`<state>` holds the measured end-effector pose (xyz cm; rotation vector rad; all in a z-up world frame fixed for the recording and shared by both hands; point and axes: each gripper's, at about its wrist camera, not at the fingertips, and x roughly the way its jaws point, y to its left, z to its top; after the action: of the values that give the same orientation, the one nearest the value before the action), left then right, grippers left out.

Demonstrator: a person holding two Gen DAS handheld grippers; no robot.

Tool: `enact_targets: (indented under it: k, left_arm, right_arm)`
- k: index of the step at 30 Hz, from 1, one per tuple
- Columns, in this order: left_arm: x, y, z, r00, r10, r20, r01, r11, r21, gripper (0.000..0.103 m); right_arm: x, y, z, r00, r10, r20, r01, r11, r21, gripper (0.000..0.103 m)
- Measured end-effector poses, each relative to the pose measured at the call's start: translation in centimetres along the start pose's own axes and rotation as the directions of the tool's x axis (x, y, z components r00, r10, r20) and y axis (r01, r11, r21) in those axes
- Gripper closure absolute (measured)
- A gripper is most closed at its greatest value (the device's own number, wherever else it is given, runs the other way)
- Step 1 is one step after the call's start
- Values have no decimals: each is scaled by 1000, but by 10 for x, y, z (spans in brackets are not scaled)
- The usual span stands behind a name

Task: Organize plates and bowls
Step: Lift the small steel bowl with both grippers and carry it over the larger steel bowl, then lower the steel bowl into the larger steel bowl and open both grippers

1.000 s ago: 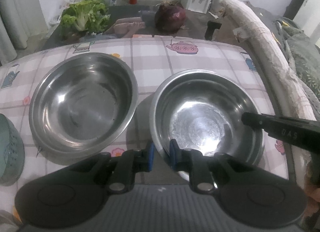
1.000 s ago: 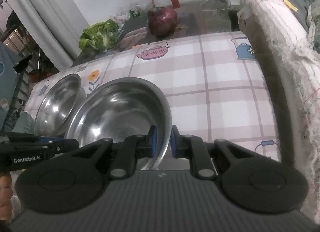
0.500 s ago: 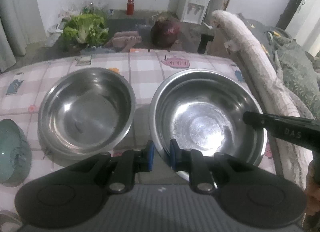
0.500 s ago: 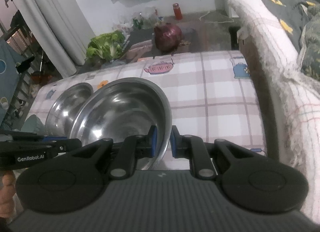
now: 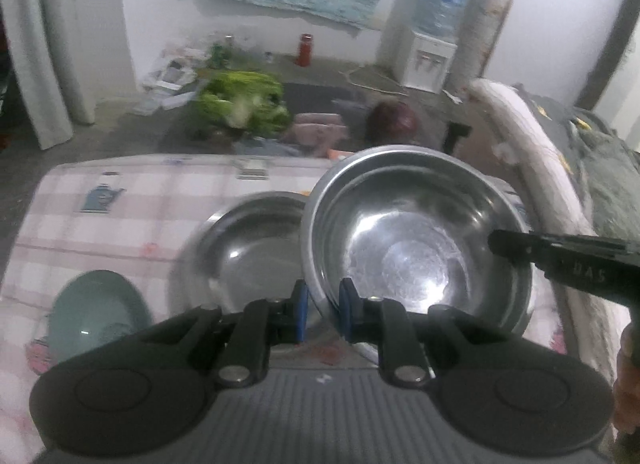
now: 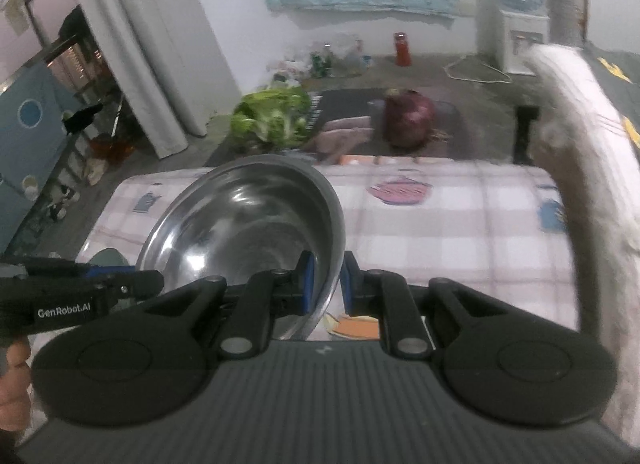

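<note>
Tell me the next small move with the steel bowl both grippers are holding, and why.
Probably carry the held bowl left over the second steel bowl and lower it in. Left gripper and right gripper both clamp its rim, and its edge already overlaps that bowl.

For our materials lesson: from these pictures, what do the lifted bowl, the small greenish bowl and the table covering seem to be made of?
Lifted bowl: probably stainless steel, polished; it mirrors bright glare and has a thin rolled rim.
Greenish bowl: likely glazed ceramic, possibly plastic; opaque, smooth, with a small glint.
Table covering: looks like printed cloth or vinyl; pink checks with teapot pictures, too blurred to settle.
</note>
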<state>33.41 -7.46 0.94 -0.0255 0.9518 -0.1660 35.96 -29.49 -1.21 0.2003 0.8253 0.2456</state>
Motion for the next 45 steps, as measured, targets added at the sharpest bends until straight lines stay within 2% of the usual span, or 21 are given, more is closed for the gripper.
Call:
enact_targets:
  k: [12,19,23,31,40,45]
  left_arm:
    - [45,63,10,991,106,-79,-111,992,-67,85]
    - [64,78,10,987,122,-107,-130,988,-79,85]
    - [67,80,8,986,126,-110,-135,988,-75,85]
    - [69,83,8,985,115,-130,-125,990,-71,82]
    - [60,82,8,988,112,-110,-120,991,-61,81]
    - [50,80,8,991,102,-91,-107,993,-55,70]
  right_arm:
    - [90,51,17,994,56,-97,-58,998,-12,89]
    - [124,63,10,990,40,-133,-46,998,-40,87]
    - [130,71,9,993,21,-117,-32,995,-92,85]
    - [135,83,9,991,9,-132,-30,988,-155,57]
    - [133,91,7,992,3,-126,-27,982,-188,46]
    - [124,91,10,994,12,-111,-32,984,-175,42]
